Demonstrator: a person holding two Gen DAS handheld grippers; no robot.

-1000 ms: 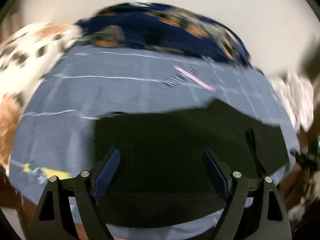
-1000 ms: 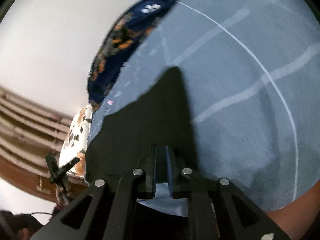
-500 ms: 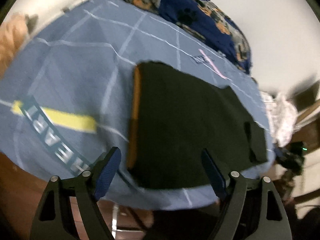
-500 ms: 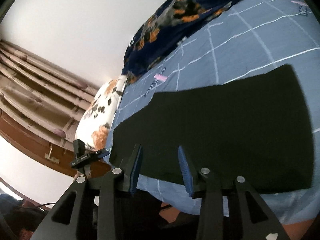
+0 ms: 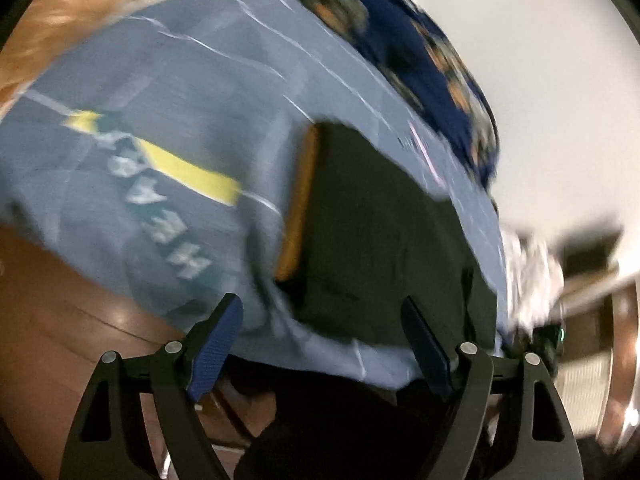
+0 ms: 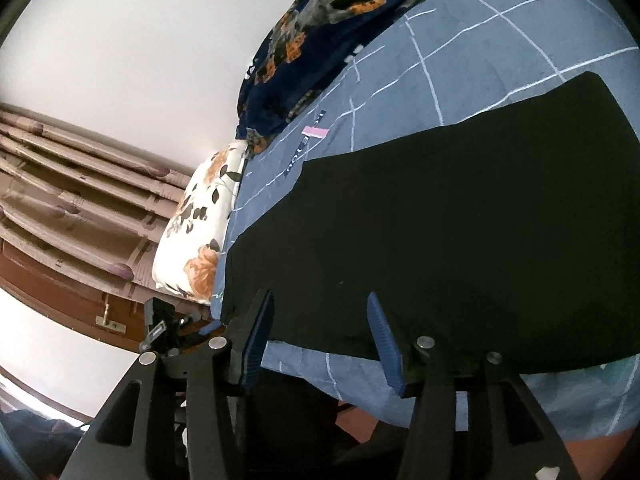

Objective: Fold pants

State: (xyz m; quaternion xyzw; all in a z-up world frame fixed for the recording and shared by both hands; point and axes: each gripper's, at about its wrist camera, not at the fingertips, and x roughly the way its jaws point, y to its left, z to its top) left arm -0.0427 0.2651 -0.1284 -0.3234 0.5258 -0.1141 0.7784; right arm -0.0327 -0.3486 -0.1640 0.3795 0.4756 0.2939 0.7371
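Nearest, right tool (image 6: 320,334): my jaws have just been opening and stand about half apart, nothing between the pads. They hang over the near edge of the pants, off the cloth, so I judge this the let-go after laying a fold down.

Nearest, left tool (image 5: 322,344): jaws wide apart, empty. It hovers above the near edge of the bed, pointing down at the left end of the pants; I judge it is placed there to take hold of that end for the next fold.

Pants (image 6: 440,240): black, lying flat across the near part of the bed, long side running left to right, close to the near edge so both tools can reach. In the left view their end (image 5: 380,220) shows an orange strip along the edge; I cannot tell whether it is a waistband or lining.

Bed sheet (image 6: 480,52): blue with white grid lines; it carries the pants.

Floral pillow (image 6: 200,232): white and orange, far left on the bed, well apart from the pants.

Dark blanket (image 6: 320,20): navy with orange flowers, bunched at the far side against the wall, clear of the work.
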